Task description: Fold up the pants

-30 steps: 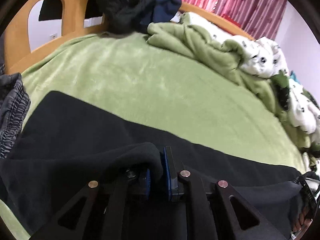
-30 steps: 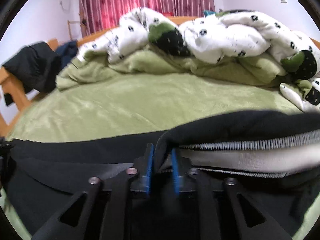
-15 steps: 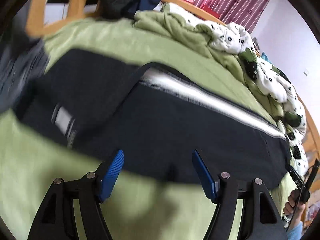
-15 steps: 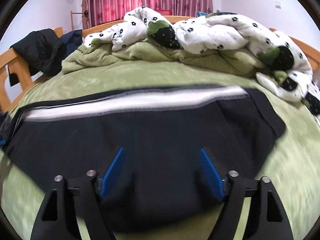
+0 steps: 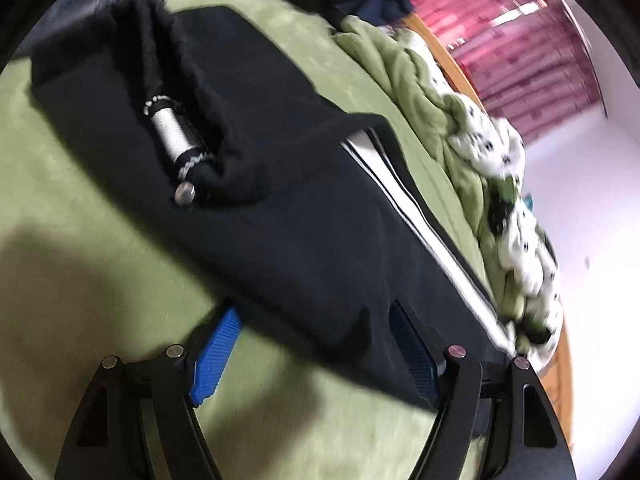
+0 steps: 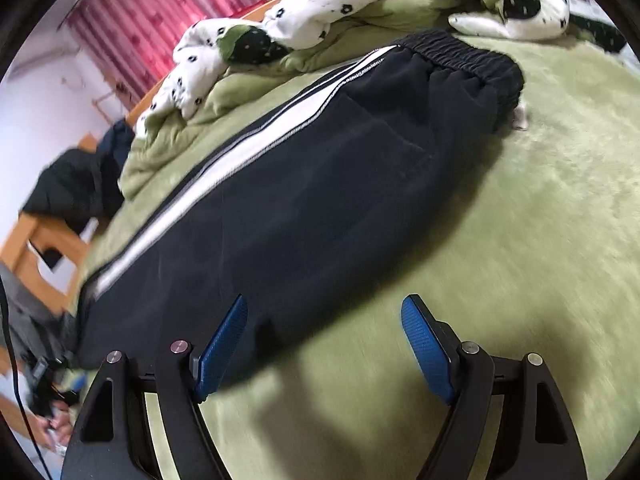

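While pants lie flat: long axis runs along the white stripe (image 6: 248, 148).
Pants (image 6: 320, 200): just ahead of both grippers.
Left gripper (image 5: 316, 356): jaws opening, nothing pinched.
Right gripper (image 6: 324, 348): spread, empty, nearer the waistband (image 6: 464, 54).

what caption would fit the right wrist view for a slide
Open right gripper above the near edge of dark pants lying flat on a green blanket, white side stripe facing up.

The black fabric pants (image 6: 320, 184) bore a white side stripe edged in black, with a black gathered waistband. The fleecy bed cover (image 6: 540, 220) was light green. The crumpled quilt (image 6: 320, 12) was white with small black spots and green patches. The pleated curtains (image 5: 520, 40) were pinkish-red.
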`<action>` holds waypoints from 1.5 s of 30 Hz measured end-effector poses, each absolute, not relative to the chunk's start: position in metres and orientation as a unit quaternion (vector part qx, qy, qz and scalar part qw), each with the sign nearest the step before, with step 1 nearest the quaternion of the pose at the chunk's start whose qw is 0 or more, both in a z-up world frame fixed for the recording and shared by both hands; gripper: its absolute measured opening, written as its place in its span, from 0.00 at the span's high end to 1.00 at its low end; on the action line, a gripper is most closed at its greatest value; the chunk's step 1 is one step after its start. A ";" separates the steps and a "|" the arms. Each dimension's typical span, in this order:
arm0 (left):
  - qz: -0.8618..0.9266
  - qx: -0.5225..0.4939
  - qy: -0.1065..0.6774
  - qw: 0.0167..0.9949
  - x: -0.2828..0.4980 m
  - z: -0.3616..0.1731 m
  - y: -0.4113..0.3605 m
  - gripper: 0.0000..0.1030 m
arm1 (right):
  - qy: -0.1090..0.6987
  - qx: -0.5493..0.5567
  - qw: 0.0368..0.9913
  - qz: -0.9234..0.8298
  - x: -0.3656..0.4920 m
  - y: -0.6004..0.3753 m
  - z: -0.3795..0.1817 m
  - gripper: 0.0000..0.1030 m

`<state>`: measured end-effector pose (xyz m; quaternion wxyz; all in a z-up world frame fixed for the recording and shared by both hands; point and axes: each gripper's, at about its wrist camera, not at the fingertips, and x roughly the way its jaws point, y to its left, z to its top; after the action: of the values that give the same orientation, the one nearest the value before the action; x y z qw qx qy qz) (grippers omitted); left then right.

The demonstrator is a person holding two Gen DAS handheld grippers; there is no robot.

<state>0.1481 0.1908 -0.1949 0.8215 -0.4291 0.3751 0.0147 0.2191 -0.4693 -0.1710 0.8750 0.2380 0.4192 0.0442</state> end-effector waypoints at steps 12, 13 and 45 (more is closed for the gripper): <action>0.086 -0.382 0.395 0.831 0.195 -0.190 0.192 0.88 | 0.378 0.316 0.870 0.018 0.291 -0.495 -0.174 0.86; 0.085 -0.379 0.394 0.833 0.193 -0.188 0.191 0.89 | 0.368 0.321 0.873 0.014 0.283 -0.495 -0.168 0.86; 0.008 -0.205 0.451 0.868 -0.024 -0.153 0.105 0.42 | 0.352 0.230 0.903 -0.084 0.022 -0.631 -0.134 0.26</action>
<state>-0.0245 0.1051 -0.1532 0.8684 -0.2052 0.4514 0.0079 0.0223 -0.6312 -0.1342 0.9034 0.2296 0.3523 -0.0840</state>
